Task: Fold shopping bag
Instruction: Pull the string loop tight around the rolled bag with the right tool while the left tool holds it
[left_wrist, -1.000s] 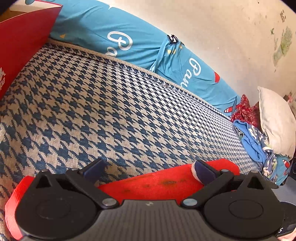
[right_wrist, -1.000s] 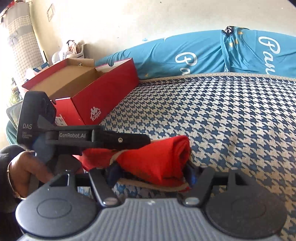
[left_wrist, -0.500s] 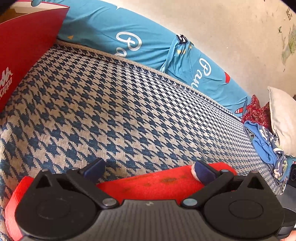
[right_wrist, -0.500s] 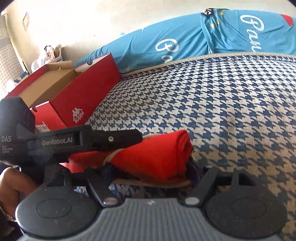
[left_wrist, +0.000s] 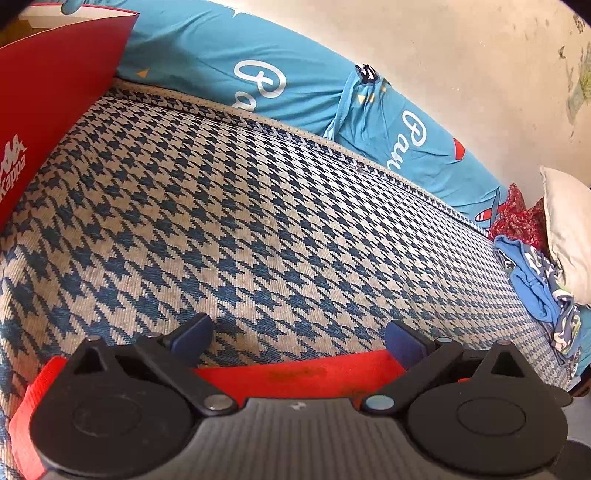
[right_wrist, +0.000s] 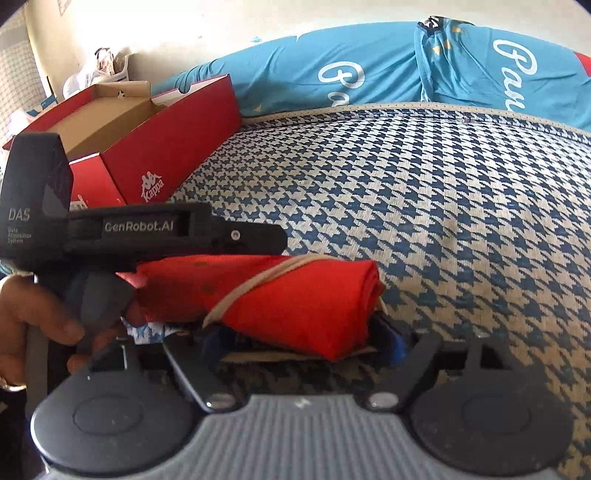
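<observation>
Bright daylight fills both views, strongest at the upper left of the right wrist view, where the wall (right_wrist: 155, 33) washes out in glare. Fisheye distortion bows the mattress (left_wrist: 240, 221) edge and darkens the corners. Detail stays fairly sharp.

The left gripper (left_wrist: 297, 334) hangs low over a blue-and-cream houndstooth mattress (left_wrist: 240, 221), its two dark blue fingers (left_wrist: 192, 330) spread wide apart. Beneath it lies the red shopping bag (left_wrist: 295, 374), a flat strip passing under the gripper body. A red Kappa shoebox (left_wrist: 48, 110) stands at the left, a turquoise lettered bolster (left_wrist: 280, 74) lines the wall, and crumpled clothes (left_wrist: 535, 284) sit far right
</observation>
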